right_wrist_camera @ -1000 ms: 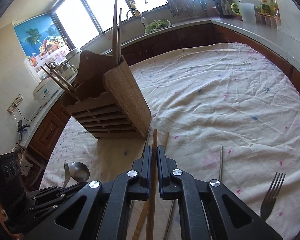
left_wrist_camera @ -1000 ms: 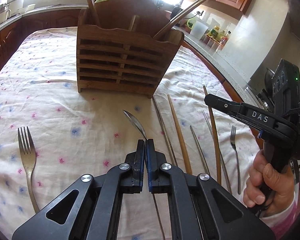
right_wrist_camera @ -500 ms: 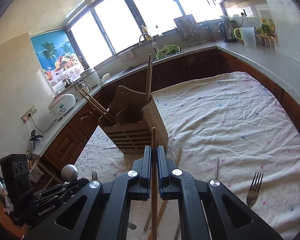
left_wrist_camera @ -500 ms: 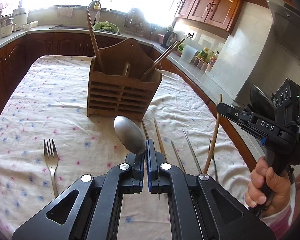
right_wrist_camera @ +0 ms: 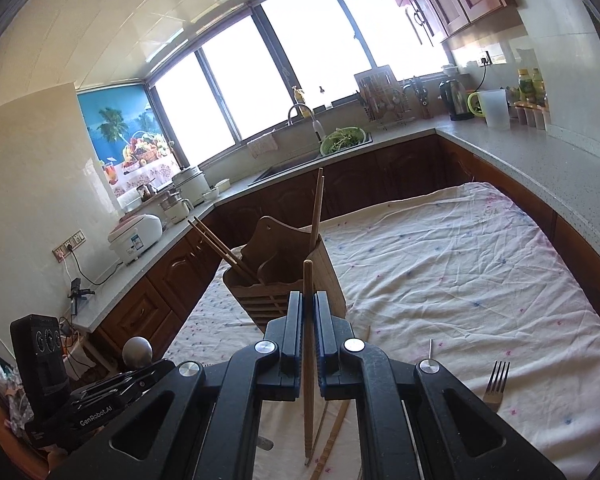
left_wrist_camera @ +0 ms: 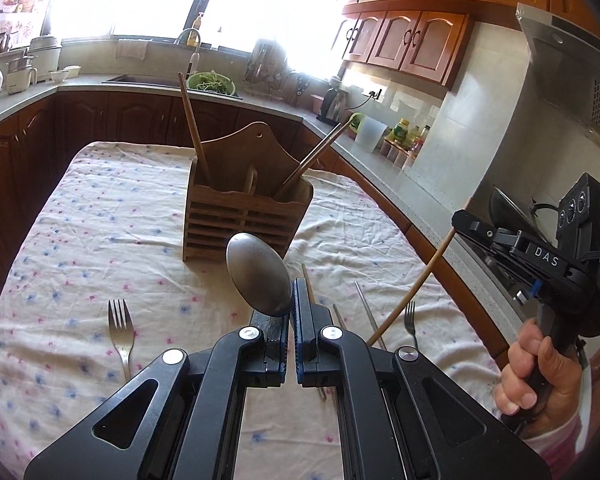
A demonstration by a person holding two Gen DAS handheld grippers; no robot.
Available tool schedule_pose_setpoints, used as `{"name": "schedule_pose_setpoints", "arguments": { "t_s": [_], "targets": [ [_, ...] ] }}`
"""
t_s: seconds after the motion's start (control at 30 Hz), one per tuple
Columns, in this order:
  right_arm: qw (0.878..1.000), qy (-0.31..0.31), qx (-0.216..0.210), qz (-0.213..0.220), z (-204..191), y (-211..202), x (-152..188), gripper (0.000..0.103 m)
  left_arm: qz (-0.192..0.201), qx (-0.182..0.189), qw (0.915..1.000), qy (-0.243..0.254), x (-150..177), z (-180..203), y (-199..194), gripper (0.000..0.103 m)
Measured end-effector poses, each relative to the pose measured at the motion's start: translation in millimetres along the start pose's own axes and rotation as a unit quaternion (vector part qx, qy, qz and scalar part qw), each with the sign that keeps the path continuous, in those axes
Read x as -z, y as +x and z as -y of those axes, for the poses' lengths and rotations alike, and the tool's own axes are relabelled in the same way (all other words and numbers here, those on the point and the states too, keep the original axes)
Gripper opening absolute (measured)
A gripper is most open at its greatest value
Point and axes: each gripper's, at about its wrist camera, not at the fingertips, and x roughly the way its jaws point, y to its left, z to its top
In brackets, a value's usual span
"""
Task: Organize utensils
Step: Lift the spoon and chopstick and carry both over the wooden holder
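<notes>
My left gripper (left_wrist_camera: 291, 312) is shut on a metal spoon (left_wrist_camera: 257, 280), whose bowl stands up above the fingers. My right gripper (right_wrist_camera: 308, 316) is shut on a wooden chopstick (right_wrist_camera: 308, 320) that runs upright between the pads; in the left wrist view the same chopstick (left_wrist_camera: 416, 280) slants down from the right gripper (left_wrist_camera: 462, 218). Beyond both stands the wooden utensil holder (left_wrist_camera: 243, 216) (right_wrist_camera: 291, 276) on the flowered tablecloth, with chopsticks leaning out of its left and right compartments. The left gripper (right_wrist_camera: 139, 368) with the spoon's bowl shows low left in the right wrist view.
On the tablecloth (left_wrist_camera: 99, 216) lie a fork (left_wrist_camera: 121, 328) at left, a second fork (left_wrist_camera: 410, 316) (right_wrist_camera: 496, 384) at right, and several loose chopsticks (left_wrist_camera: 366, 312) near the front. A hand (left_wrist_camera: 540, 364) grips the right tool. Kitchen counters ring the table.
Both grippers have risen off the cloth with the spoon and the chopstick, and tilted up; the holder now looks farther and lower. The spoon's bowl turned from edge-on to facing me.
</notes>
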Motion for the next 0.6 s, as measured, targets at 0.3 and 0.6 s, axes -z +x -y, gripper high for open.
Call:
{"name": "schedule_pose_setpoints", "arguments": {
  "t_s": [0.3,0.6],
  "targets": [
    [1.000,-0.002,-0.002,0.006,-1.2,-1.6,-3.4,0.005,0.012,-0.010,0.9999,0.001,-4.7,-4.2,-7.0,0.002],
    [1.000,0.000,-0.004,0.008,-1.5,-0.4,-4.4,0.005,0.014,-0.014,0.9998,0.001,-7.8,-5.9,-4.4,0.002]
  ]
}}
